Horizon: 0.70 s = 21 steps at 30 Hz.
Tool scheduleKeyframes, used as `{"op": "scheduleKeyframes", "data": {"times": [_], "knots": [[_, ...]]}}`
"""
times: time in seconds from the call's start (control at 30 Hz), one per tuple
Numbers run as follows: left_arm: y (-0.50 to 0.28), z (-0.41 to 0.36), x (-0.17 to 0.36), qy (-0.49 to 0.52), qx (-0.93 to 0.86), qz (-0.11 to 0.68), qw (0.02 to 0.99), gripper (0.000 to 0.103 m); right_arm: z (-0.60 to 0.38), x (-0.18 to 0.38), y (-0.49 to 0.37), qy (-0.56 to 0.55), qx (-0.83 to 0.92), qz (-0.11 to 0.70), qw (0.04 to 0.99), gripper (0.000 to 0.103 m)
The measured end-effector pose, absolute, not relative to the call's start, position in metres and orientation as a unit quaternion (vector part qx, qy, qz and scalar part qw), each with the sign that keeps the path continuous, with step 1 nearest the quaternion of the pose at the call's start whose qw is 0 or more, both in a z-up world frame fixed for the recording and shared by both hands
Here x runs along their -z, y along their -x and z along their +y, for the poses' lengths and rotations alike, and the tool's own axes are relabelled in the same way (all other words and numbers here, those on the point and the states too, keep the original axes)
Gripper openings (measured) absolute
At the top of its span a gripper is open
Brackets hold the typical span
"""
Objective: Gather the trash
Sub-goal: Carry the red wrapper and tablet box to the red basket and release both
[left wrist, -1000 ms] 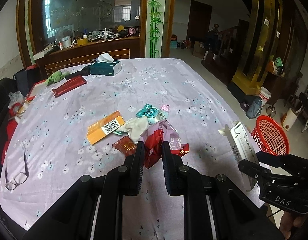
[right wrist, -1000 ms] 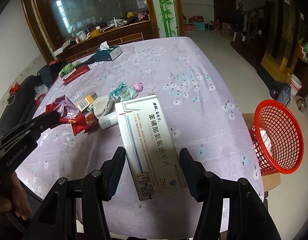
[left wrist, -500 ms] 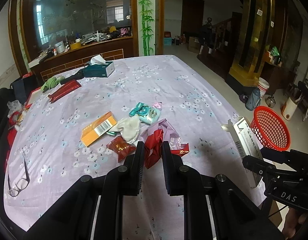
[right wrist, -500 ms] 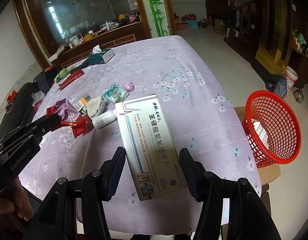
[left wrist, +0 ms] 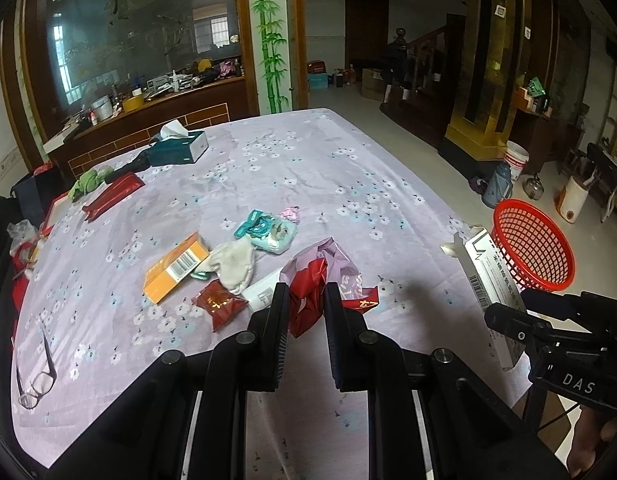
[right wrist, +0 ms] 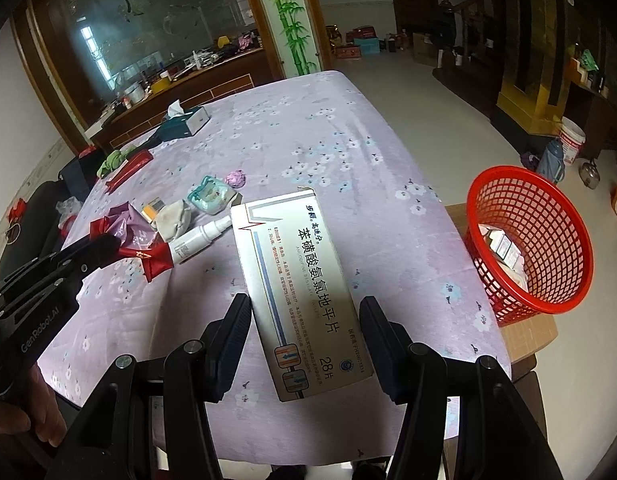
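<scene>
My left gripper (left wrist: 306, 302) is shut on a crumpled red and purple wrapper (left wrist: 314, 276) and holds it above the lilac flowered tablecloth (left wrist: 308, 168). In the right wrist view the same wrapper (right wrist: 122, 226) sticks out of the left gripper (right wrist: 106, 242). The right gripper (right wrist: 304, 316) is shut on a long silver medicine box (right wrist: 296, 280), lifted over the table's right side. A red mesh basket (right wrist: 528, 240) stands on a low surface beside the table, to the right of the box, with a few cartons inside. From the left wrist view, the box (left wrist: 488, 276) sits just in front of the basket (left wrist: 530, 244).
Loose trash lies mid-table: an orange carton (left wrist: 174, 268), a white cloth (left wrist: 234, 264), a teal packet (left wrist: 264, 230), a red sachet (left wrist: 218, 304) and a white tube (right wrist: 200, 238). A tissue box (left wrist: 180, 148) and a red pouch (left wrist: 112, 196) lie farther back. Glasses (left wrist: 38, 376) lie near the left edge.
Both grippers have risen a little with their loads, so the table looks farther below. The medicine box has drifted slightly toward the red basket. Neither grip has changed.
</scene>
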<state>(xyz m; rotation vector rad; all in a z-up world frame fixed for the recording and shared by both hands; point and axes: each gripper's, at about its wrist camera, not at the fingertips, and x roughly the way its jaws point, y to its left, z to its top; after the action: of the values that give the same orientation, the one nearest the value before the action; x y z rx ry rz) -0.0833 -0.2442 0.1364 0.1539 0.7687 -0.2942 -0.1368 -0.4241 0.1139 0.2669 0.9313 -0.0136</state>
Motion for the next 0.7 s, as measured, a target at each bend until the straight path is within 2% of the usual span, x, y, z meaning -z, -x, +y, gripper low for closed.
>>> {"op": "scheduleKeyframes", "data": {"times": [0.7], "knots": [[0.084, -0.283, -0.132, -0.100, 0.173, 0.375, 0.905, 0.016, -0.460, -0.110, 0.152, -0.162, 0.039, 0.445, 0.880, 0.060]]}}
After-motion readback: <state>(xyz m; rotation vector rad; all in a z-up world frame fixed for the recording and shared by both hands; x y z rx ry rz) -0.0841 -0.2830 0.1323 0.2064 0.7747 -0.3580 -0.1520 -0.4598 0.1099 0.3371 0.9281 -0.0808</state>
